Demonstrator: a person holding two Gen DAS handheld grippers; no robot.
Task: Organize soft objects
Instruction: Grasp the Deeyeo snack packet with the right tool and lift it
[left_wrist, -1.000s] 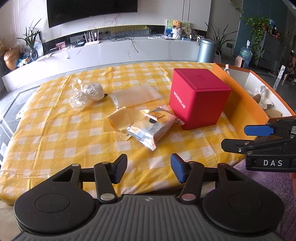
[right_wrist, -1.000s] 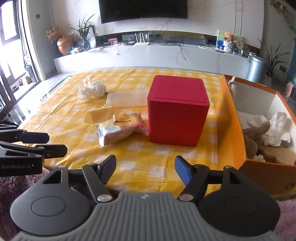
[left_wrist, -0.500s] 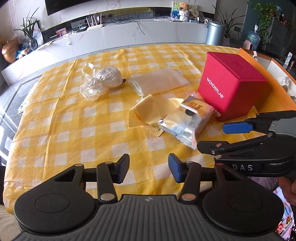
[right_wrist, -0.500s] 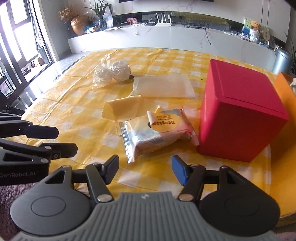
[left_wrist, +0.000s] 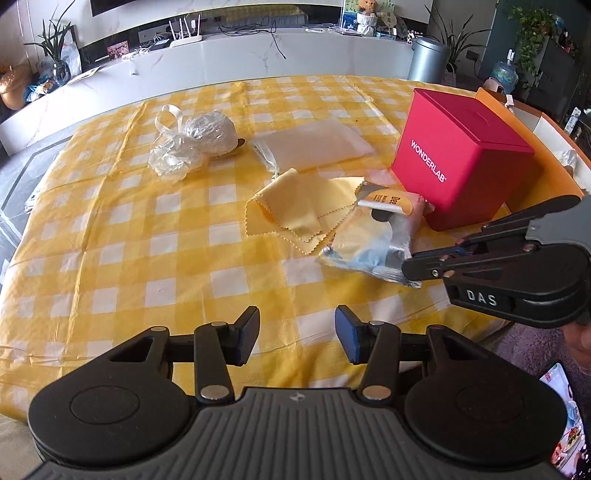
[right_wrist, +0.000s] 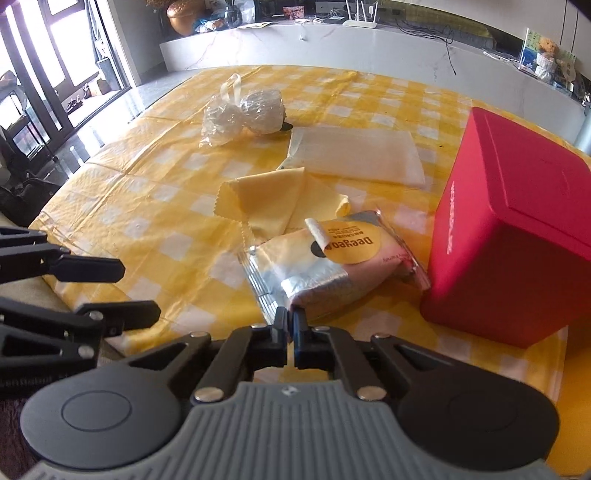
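Around one red box (left_wrist: 461, 162) on the yellow checked tablecloth (left_wrist: 110, 258) lay four soft things. One silver wet-wipe pack (right_wrist: 321, 273) touched the box's near left corner. One folded yellow cloth (left_wrist: 299, 206) lay just left of the pack, one flat translucent pouch (left_wrist: 314, 144) sat behind the cloth, and one crumpled clear bag (left_wrist: 192, 144) was well left of the box. The right gripper (right_wrist: 290, 325) had its jaws pressed together at the pack's near edge, seemingly pinching the seam. The left gripper (left_wrist: 295, 332) stood half open, holding nothing, well in front of the box.

Yellow-checked table (left_wrist: 122, 258) — bearing a crumpled clear bag (left_wrist: 192, 146), flat pouch (left_wrist: 314, 144), yellow cloth (left_wrist: 295, 210), foil packet (left_wrist: 376, 236), red box (left_wrist: 461, 173)
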